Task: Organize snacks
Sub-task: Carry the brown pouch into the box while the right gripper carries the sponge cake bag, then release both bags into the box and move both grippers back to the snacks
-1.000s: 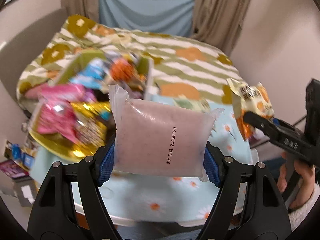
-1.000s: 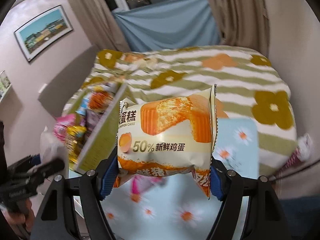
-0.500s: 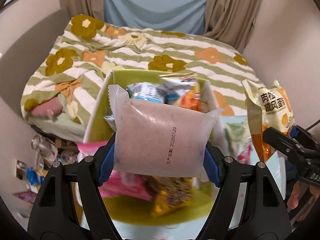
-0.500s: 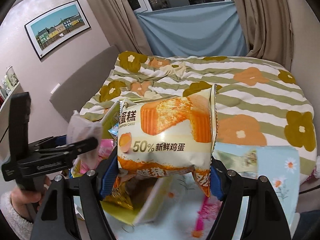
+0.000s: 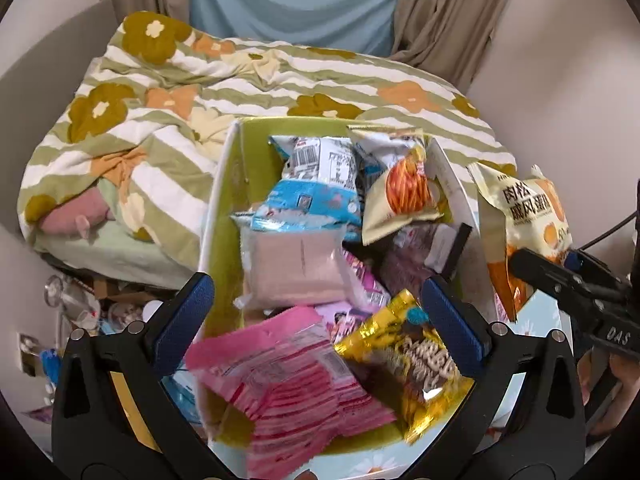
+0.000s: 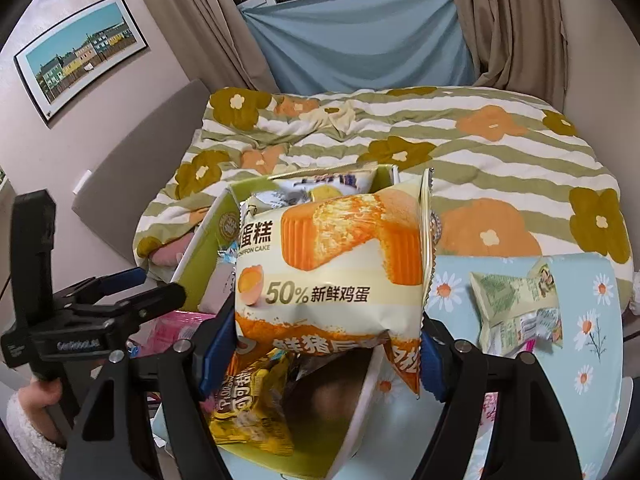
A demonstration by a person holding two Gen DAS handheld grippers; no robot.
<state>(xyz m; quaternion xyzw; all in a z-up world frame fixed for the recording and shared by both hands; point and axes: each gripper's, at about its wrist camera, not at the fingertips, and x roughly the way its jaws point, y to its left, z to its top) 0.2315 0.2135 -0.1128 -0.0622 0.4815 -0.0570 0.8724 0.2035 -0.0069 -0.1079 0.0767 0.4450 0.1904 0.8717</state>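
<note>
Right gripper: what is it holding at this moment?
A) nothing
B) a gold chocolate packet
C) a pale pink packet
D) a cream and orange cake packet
D: in the right wrist view the cake packet sits clamped between the blue pads of the right gripper, above the green box; the pale pink packet lies inside that box.
</note>
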